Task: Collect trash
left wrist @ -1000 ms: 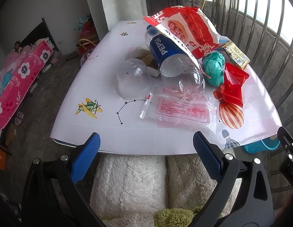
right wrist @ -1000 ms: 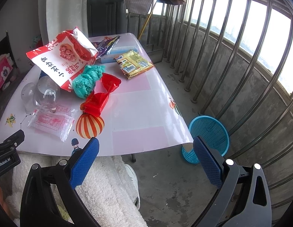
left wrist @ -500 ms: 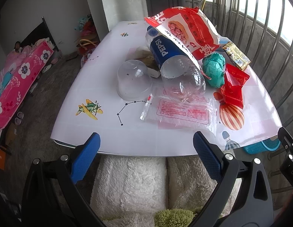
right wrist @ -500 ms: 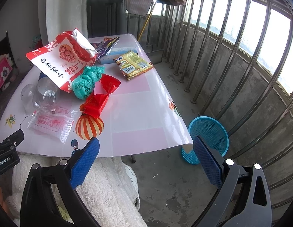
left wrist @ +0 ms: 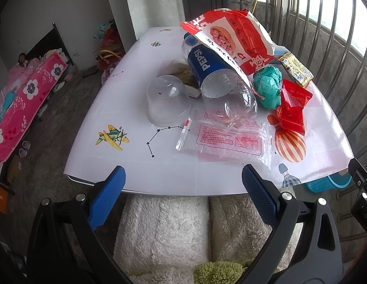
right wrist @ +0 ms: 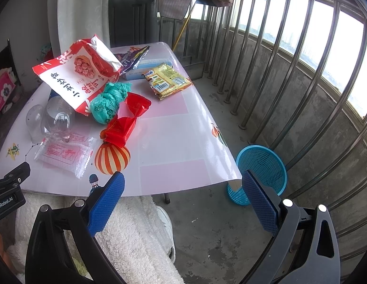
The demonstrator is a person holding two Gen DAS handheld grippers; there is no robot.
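Both the left gripper (left wrist: 182, 188) and right gripper (right wrist: 182, 194) hover spread and empty short of the white table (right wrist: 174, 142), where wrappers surround a clear Pepsi bottle (left wrist: 219, 80), while the blue mesh wastebasket (right wrist: 260, 172) stands on the floor beside it.

A clear Pepsi bottle (left wrist: 221, 80) is laid on its side mid-table, partly covered by a large red-and-white snack bag (left wrist: 233, 40). A clear dome cup (left wrist: 168, 100) is set upside down beside it. A flat transparent wrapper (left wrist: 226, 139) is spread near the front edge. A crumpled teal bag (right wrist: 109, 101), a red packet (right wrist: 126, 123) and a yellow packet (right wrist: 168, 80) are scattered toward the right edge. A blue mesh bin (right wrist: 259, 172) is stood on the floor off the front right corner.
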